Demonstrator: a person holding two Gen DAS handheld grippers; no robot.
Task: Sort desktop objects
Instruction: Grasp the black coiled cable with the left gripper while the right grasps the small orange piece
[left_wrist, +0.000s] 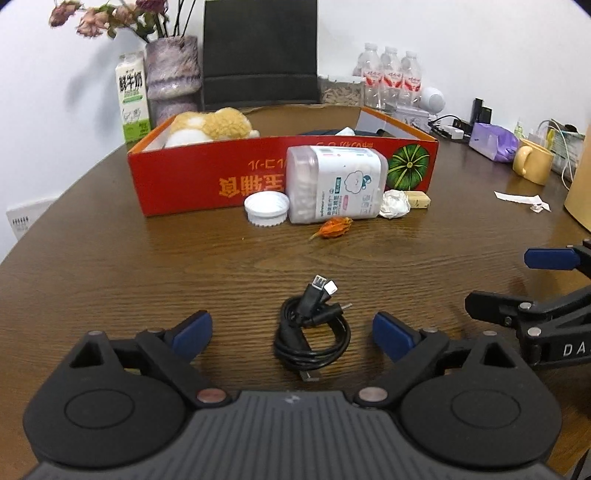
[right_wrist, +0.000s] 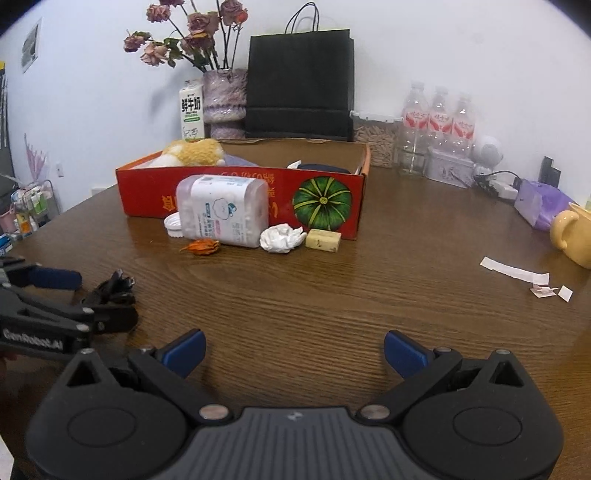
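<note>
A coiled black cable lies on the wooden table between the fingers of my open left gripper; it also shows in the right wrist view. My right gripper is open and empty over bare table. A red cardboard box holds a plush toy. In front of it lie a cotton swab jar, a white lid, an orange dried fruit, a crumpled tissue and a beige block.
A milk carton, a vase of dried flowers, a black bag and water bottles stand at the back. A yellow mug, a purple pack and paper scraps are at the right.
</note>
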